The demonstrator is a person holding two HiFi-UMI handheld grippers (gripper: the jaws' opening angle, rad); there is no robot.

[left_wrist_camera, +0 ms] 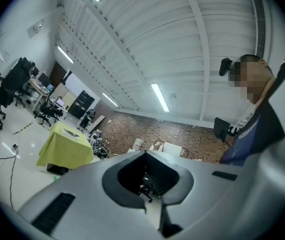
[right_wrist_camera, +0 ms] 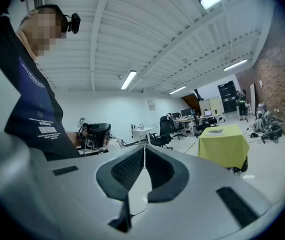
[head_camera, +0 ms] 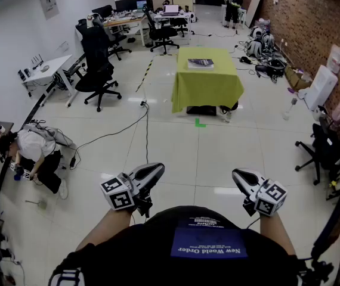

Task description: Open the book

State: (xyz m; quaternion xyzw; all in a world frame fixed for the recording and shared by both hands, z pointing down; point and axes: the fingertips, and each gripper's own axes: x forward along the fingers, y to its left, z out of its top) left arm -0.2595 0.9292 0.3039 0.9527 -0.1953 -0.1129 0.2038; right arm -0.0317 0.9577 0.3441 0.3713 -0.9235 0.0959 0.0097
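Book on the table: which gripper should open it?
Left gripper, marginally: the dark flat book lies left of centre on the yellow-green clothed table. The right gripper is equally shut and distant.

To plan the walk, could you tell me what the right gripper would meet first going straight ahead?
Open floor, then probably the white desk by the far wall; depth is unclear.

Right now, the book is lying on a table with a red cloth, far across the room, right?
Not red: the head view shows the cloth is yellow-green. The book does lie on it, far across the room.
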